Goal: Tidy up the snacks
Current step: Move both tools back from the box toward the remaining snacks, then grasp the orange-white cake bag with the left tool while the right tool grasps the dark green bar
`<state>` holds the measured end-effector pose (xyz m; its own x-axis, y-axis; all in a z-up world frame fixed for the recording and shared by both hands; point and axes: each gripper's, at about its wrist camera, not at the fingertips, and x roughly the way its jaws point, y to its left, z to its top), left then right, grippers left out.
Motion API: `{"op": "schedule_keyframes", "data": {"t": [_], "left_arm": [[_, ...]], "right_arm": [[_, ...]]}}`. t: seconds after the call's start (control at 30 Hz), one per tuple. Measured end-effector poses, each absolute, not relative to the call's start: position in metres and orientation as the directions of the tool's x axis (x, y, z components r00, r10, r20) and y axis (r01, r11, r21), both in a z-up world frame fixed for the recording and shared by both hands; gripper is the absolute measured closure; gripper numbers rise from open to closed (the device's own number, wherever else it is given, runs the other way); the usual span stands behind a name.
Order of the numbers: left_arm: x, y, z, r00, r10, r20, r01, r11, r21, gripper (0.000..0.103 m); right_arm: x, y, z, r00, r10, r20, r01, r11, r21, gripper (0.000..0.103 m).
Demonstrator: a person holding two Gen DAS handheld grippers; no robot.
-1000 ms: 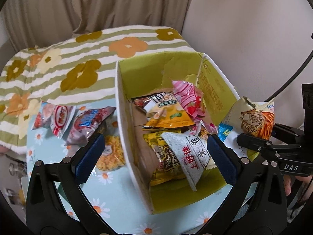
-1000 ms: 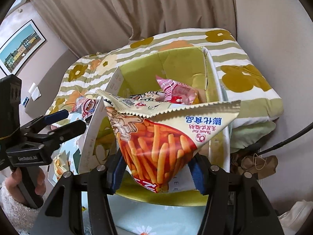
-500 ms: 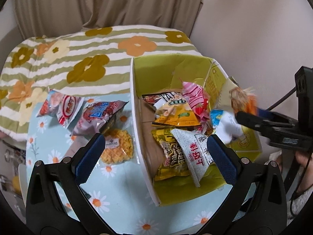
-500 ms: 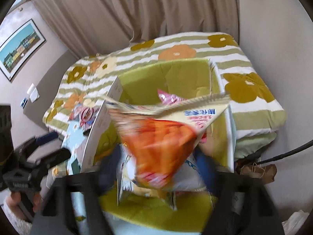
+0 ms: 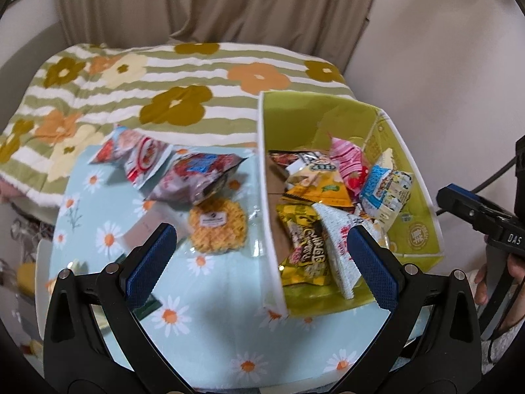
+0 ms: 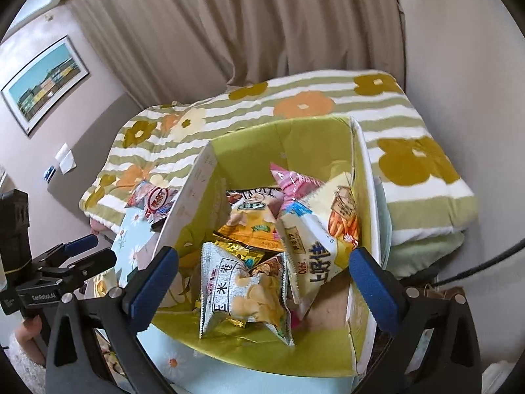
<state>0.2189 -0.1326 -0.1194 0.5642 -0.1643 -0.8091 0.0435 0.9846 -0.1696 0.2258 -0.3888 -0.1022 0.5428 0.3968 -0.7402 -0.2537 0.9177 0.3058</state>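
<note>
A green cardboard box (image 5: 416, 229) (image 6: 288, 141) holds several snack bags. The orange fries bag (image 6: 341, 210) leans against its right wall, next to a white and blue bag (image 5: 387, 193) (image 6: 311, 246). A white rice-cracker bag (image 6: 239, 289) lies in front. My right gripper (image 6: 262, 282) is open and empty above the box's near end. My left gripper (image 5: 259, 259) is open and empty above the box's left wall. Outside the box lie a waffle packet (image 5: 216, 226), a purple bag (image 5: 193, 180) and a red and white bag (image 5: 141, 154).
The box and the loose snacks sit on a light blue daisy tablecloth (image 5: 210, 315). A striped floral blanket (image 5: 157, 85) lies behind. A curtain (image 6: 262, 26) and walls close the back and right. The right gripper's tip (image 5: 472, 213) shows at the left wrist view's edge.
My right gripper has opened and let go of the fries bag, which now rests in the box. My left gripper has shifted left, bringing more of the tablecloth and loose snacks into view.
</note>
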Motion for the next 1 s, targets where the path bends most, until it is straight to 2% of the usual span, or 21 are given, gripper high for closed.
{"op": "schedule_keyframes", "data": {"t": [0.27, 0.53, 0.67, 1.0], "left_arm": [[0.188, -0.096, -0.113, 0.596, -0.077, -0.800, -0.069, 0.987, -0.147, 0.000], [0.152, -0.013, -0.110, 0.615, 0.026, -0.788, -0.231, 0.961, -0.148, 0.000], [0.137, 0.036, -0.122, 0.581, 0.043, -0.813, -0.303, 0.939, -0.166, 0.000], [0.126, 0.118, -0.188, 0.462, -0.019, -0.887, -0.410, 0.882, -0.232, 0.000]], "right_arm": [[0.213, -0.339, -0.077, 0.538, 0.479, -0.693, -0.404, 0.869, 0.287, 0.000], [0.194, -0.255, -0.066, 0.499, 0.567, -0.655, -0.560, 0.788, 0.256, 0.000], [0.188, -0.207, -0.076, 0.453, 0.577, -0.680, -0.593, 0.764, 0.253, 0.000], [0.172, -0.102, -0.141, 0.335, 0.503, -0.796, -0.635, 0.745, 0.203, 0.000]]}}
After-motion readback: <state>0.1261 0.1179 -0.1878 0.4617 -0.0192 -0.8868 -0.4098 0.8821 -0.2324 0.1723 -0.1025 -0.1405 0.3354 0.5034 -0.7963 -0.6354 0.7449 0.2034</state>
